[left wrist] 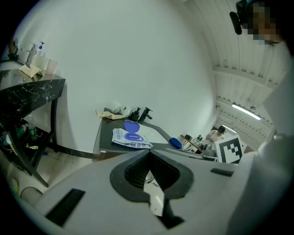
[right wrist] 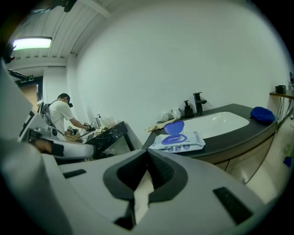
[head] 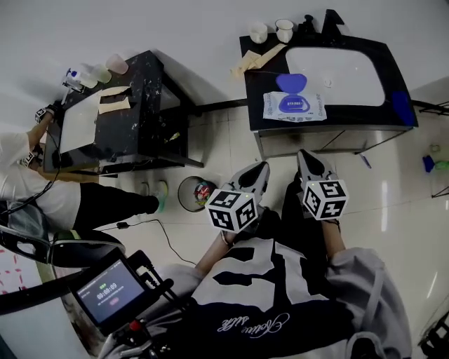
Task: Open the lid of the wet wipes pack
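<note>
The white wet wipes pack (head: 295,106) lies on the dark counter (head: 256,98) left of the basin, its blue lid (head: 291,83) flipped open and standing up at the far side. The pack (left wrist: 131,137) and lid (left wrist: 131,125) also show far off in the left gripper view, and the pack (right wrist: 179,141) with its lid (right wrist: 173,127) in the right gripper view. My left gripper (head: 262,167) and right gripper (head: 304,157) are held close to my body, well short of the counter's front edge. Both are shut with nothing between the jaws, the left gripper (left wrist: 148,153) and the right gripper (right wrist: 147,153) alike.
A white basin (head: 335,76) fills the counter's right part, with cups (head: 258,31) and a black faucet (head: 333,19) behind and a blue cloth (head: 402,107) at the right edge. A bin (head: 195,193) stands on the floor. At the left, a person works at a black table (head: 147,105).
</note>
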The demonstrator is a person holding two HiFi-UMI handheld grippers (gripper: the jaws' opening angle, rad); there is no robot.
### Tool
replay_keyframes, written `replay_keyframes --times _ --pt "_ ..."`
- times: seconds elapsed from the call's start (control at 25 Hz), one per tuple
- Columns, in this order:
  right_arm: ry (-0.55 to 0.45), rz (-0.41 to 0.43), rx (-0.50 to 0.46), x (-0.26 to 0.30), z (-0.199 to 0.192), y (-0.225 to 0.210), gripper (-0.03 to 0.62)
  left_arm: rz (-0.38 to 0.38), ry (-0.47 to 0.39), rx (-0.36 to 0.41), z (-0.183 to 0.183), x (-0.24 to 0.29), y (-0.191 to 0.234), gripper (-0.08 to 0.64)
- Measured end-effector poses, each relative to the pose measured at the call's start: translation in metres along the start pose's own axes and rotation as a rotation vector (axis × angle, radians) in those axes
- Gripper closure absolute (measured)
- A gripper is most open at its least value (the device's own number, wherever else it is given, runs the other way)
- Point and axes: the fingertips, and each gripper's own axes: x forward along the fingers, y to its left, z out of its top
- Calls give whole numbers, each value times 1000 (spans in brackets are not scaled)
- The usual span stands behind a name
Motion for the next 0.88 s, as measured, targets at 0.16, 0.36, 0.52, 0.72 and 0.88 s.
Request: replay_keyframes --times 0.16,0.36,0.52,0.72,0.88 --pt "7 -32 -11 -32 -17 18 592 -47 4 -3 -14 -16 -14 561" --pt "0 -45 -19 -58 -19 29 592 -96 11 9 -25 -23 -36 561" --pt "-12 -20 -7 -67 -17 40 592 -98 12 23 -32 -28 -45 561" --pt "0 25 7 -74 -16 49 592 -82 1 8 -31 -27 -53 561" --pt "-17 58 -9 -102 -18 52 593 -73 -26 17 -39 -31 -80 561"
